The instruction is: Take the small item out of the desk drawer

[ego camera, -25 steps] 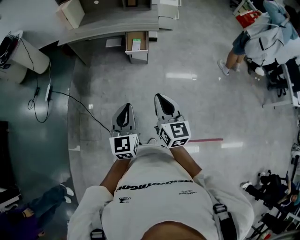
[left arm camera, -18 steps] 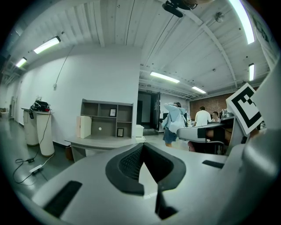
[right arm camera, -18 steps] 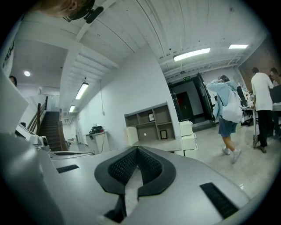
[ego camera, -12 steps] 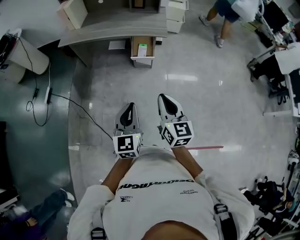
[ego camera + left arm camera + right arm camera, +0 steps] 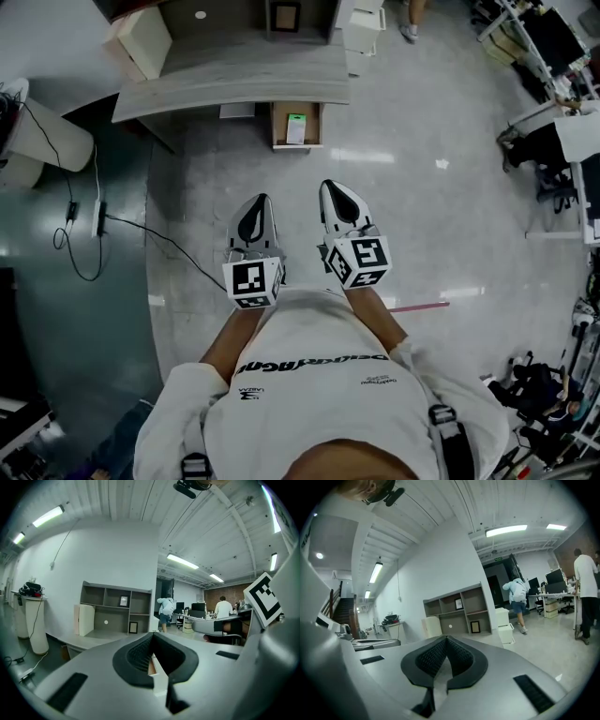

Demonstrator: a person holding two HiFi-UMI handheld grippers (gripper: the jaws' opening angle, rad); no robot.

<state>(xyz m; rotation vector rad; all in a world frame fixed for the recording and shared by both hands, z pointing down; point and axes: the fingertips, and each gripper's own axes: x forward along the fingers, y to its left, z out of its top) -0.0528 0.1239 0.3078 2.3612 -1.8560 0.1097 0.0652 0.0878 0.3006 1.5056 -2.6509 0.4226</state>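
Note:
A curved grey desk stands across the top of the head view. Its wooden drawer hangs open toward me, with a small white and green item lying inside. My left gripper and right gripper are held side by side in front of my chest, well short of the drawer, over bare floor. Both are shut with nothing between the jaws. The left gripper points at the desk and the shelf unit behind it. The right gripper faces the same way.
A black cable runs over the floor at my left, near a white pedestal. On the desk sits a white box, and white cabinets stand at its right end. Office desks and people are off to the right. Red floor tape.
The desk and open drawer have slid down the head view, closer to me. The passer-by at top right has walked off. Both grippers stay shut in front of my chest.

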